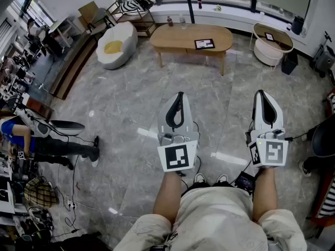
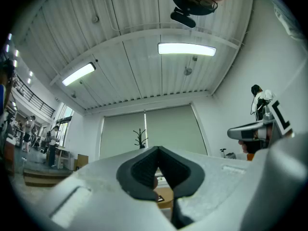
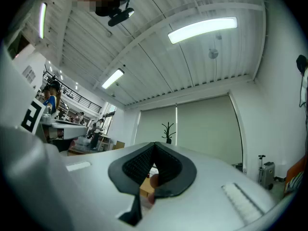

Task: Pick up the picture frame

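The left gripper (image 1: pixel 180 95) and right gripper (image 1: pixel 260 93) were held clenched on nothing, tipped slightly upward, presumably for carrying, since the picture frame (image 1: pixel 204 44) lay on the wooden table (image 1: pixel 172 38) well ahead of them.

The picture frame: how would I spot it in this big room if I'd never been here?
Find the oval wooden table at the far side of the room. The picture frame lies flat on its top, right of the middle. It is a dark-edged rectangle, while the two bottles sharing the table stand upright at its far edge.
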`<state>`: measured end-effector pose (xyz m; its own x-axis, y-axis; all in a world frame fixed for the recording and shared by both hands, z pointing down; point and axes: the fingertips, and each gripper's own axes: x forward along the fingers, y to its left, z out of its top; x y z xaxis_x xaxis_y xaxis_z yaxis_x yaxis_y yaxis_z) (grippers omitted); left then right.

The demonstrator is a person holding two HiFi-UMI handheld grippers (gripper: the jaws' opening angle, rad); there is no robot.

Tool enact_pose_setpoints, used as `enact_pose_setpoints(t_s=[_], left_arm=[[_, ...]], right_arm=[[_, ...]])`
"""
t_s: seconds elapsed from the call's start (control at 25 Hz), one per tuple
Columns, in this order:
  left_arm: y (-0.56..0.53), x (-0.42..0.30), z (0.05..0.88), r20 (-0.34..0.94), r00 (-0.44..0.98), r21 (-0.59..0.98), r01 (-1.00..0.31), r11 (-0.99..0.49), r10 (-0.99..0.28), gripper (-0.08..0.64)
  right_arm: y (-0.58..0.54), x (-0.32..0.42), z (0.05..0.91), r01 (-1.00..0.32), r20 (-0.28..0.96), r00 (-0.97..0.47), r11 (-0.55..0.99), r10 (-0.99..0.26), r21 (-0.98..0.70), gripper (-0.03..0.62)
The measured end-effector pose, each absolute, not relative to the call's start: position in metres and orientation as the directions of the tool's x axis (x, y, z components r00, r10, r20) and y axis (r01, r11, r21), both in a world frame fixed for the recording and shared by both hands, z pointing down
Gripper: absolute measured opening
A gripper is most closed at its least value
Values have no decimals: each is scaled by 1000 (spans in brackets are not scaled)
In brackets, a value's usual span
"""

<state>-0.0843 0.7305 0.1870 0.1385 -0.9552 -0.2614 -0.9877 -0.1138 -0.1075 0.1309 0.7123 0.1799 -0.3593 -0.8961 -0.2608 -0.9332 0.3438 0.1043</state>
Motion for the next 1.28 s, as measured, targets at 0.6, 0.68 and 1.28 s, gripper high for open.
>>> enact_pose_setpoints(t_s=[0.6, 0.68, 1.28], left_arm=[[738, -118, 199, -256, 182, -108, -981, -159, -950, 5], [736, -117, 202, -251, 187, -103, -981, -166, -950, 5], [648, -86, 216, -219, 221, -96, -974, -205, -950, 5]], right_arm=[[724, 71, 191, -928, -255, -374, 358, -892, 108, 2], [724, 69, 194, -929, -249, -371, 357, -895, 100, 2], [644, 88, 212, -933, -216, -359, 346, -908, 96, 2]])
